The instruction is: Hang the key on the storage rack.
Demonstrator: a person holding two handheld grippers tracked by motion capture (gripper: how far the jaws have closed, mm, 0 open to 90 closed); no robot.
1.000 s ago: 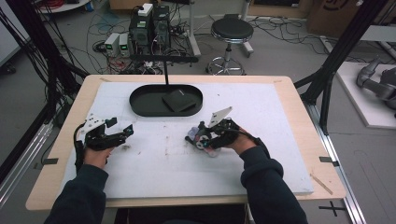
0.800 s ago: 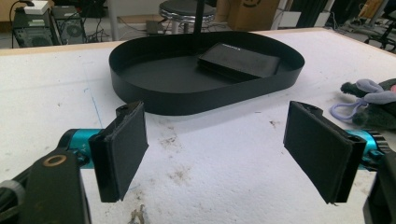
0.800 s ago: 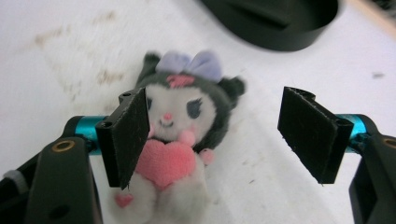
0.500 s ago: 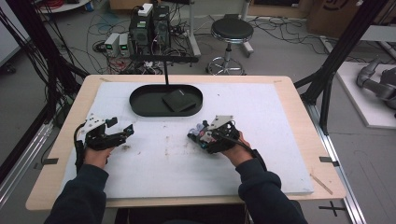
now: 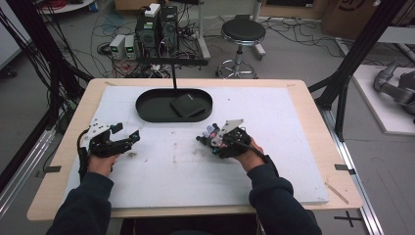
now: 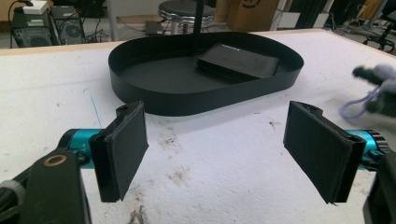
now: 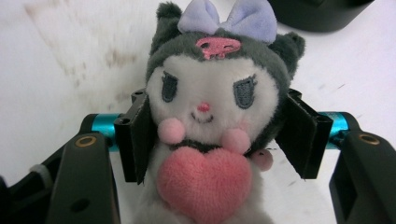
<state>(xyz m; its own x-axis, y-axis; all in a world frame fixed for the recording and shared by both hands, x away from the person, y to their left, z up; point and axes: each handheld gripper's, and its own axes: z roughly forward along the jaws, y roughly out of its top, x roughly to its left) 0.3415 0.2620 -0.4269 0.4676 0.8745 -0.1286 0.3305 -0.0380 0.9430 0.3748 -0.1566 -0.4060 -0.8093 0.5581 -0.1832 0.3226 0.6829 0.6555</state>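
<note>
gripping a plush toy [image 7: 210, 121] w/ the right gripper [image 7: 215, 135], jaws closed on both sides of its head, pads pressing the grey hood; jaws have just been closing on it. toy faces the right gripper view: purple bow on top, pink skull mark, pink heart at its front. in the high view the toy [image 5: 209, 133] sits at the tip of the right gripper [image 5: 214, 142], near mid-table on the white mat [image 5: 274, 161], just below the black oval tray [image 5: 147, 108]. a flat black wallet [image 6: 238, 60] lies inside the tray. left gripper [image 5: 128, 139] rests on the mat at the left, well apart from the toy, jaws wide apart w/ nothing between them.
</note>
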